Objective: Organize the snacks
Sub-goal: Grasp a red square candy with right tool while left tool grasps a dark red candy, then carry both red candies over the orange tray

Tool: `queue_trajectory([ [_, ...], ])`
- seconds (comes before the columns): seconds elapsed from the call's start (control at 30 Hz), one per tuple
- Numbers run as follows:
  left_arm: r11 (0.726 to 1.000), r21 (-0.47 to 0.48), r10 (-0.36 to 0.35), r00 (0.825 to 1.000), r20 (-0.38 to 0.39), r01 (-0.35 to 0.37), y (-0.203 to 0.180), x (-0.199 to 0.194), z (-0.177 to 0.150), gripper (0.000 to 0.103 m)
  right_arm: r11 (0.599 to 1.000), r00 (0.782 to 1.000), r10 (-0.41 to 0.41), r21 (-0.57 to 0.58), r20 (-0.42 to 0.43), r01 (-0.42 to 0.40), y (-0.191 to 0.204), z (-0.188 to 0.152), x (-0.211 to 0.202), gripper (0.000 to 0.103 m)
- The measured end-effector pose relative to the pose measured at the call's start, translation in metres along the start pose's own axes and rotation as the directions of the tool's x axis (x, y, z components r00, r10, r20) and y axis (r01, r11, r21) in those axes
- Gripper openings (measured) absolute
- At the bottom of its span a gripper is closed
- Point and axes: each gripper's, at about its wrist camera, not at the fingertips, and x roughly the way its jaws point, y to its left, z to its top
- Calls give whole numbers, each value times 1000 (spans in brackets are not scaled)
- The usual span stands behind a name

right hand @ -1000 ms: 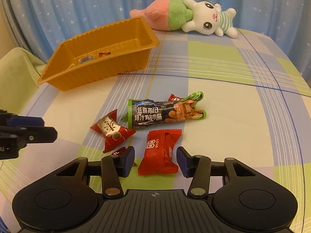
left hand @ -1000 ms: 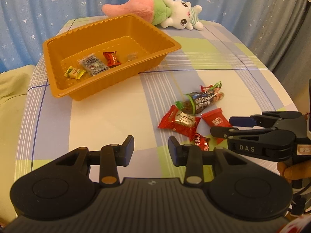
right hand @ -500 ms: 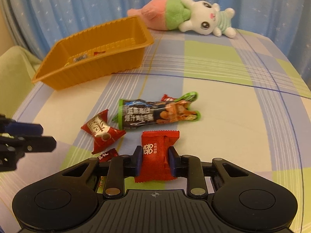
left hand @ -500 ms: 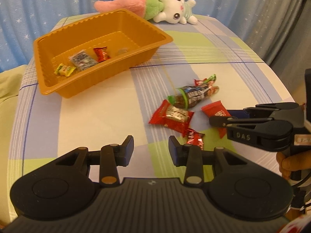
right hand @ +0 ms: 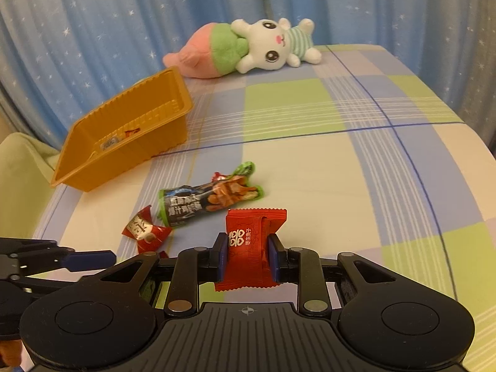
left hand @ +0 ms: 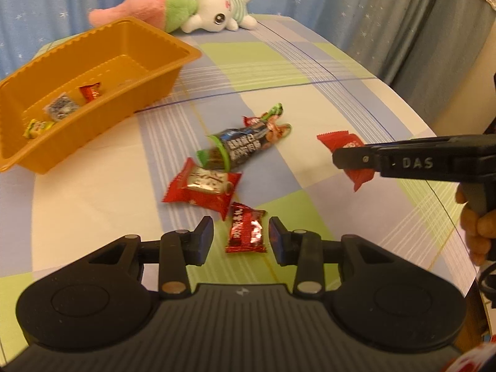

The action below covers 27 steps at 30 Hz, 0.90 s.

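My right gripper (right hand: 246,245) is shut on a red snack packet (right hand: 254,241), held just above the cloth; the left wrist view shows it from the side (left hand: 350,158). My left gripper (left hand: 241,235) stands open with a small red candy (left hand: 246,232) lying between its fingers, untouched. On the cloth beyond lie a red-and-silver wrapped candy (left hand: 201,186) and a dark sausage packet (left hand: 245,148) with a small red candy (left hand: 252,121) behind it. The orange tray (left hand: 93,130) at the left holds a yellow candy (left hand: 37,127), a dark packet (left hand: 60,108) and a red candy (left hand: 90,91).
A plush rabbit with a pink and green body (right hand: 248,49) lies at the table's far edge, before the blue starred curtain (right hand: 93,31). The checked tablecloth (right hand: 341,170) drops off at the right. A green cushion (right hand: 18,155) sits left of the table. A hand (left hand: 477,226) grips the right tool.
The right gripper closed on the red packet and lifted it off the cloth. The left gripper moved forward, so the small red candy now lies between its fingers.
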Motion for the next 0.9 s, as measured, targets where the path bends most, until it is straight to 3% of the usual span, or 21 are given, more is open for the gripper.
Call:
queue_trajectory([
  [0.4,998,57,21,999,-44,-19,-12,32,4,33,998,1000,-22,58,-2,22,-25,-10,-14,27],
  [0.5,998,61,28,998,-55,-25,-12,36,5,29,998,1000,-24,63,-5,24,-28,-11,-15,27],
  [0.6,997,65,34,998,-54,-30,-12,37,6,24,998,1000,-22,64,-8,23,-29,-11,-16,27],
  [0.9,999,46,22,998,-55,-19,-9,29,3,23,999,1000,2,51,-10,-2,-23,-7,-13,27],
])
